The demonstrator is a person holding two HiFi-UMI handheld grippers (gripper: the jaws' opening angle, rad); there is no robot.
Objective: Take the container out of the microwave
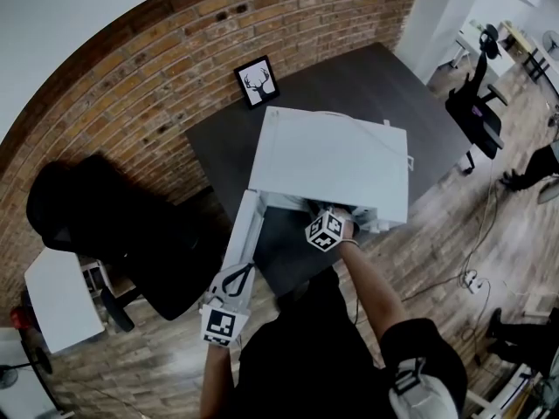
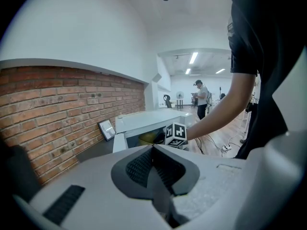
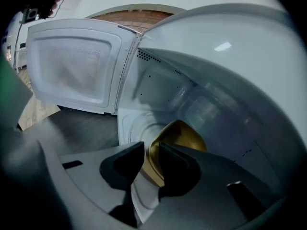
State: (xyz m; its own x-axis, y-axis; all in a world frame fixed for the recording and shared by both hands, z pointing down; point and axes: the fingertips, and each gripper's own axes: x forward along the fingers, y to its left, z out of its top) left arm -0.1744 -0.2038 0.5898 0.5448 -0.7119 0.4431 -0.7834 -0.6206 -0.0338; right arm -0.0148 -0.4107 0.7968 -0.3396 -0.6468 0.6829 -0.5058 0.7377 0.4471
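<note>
The right tongs (image 3: 151,152) at a yellow container (image 3: 184,133) inside the microwave (image 3: 216,80).
Jaws apart astride its rim, lower centre; left tongs (image 2: 153,150) closed, empty.

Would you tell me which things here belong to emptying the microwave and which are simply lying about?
Job: microwave, its open door, yellow container inside, open right gripper round its rim.
Lying about: framed deer picture, black chair, white side table.

Yellow container (image 3: 180,135) inside open microwave (image 1: 332,160)
</note>
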